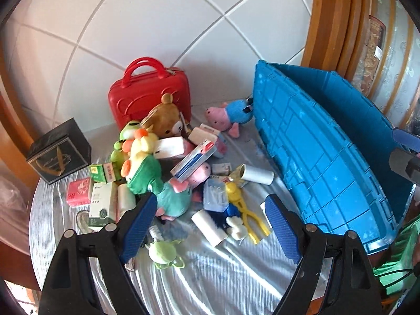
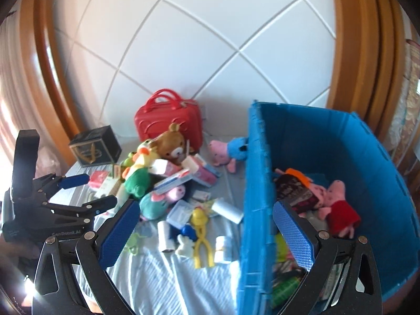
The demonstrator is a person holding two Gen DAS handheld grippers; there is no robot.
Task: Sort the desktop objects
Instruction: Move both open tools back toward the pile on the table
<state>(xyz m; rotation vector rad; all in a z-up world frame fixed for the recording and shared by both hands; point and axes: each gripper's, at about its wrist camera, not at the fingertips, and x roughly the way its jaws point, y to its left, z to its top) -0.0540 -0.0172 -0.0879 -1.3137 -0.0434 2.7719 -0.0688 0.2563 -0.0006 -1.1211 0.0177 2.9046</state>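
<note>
Black box sits far left on our desk; beside it the toy pile fronts a red case, then the blue bin holding plush toys. Our left claw and right claw both gape wide, empty.

The blue crate was hard, ribbed plastic, the red case glossy and moulded. The brown bear looked soft plush. A clear, shiny film, probably plastic, covered the table. Gripper pads were knurled.
</note>
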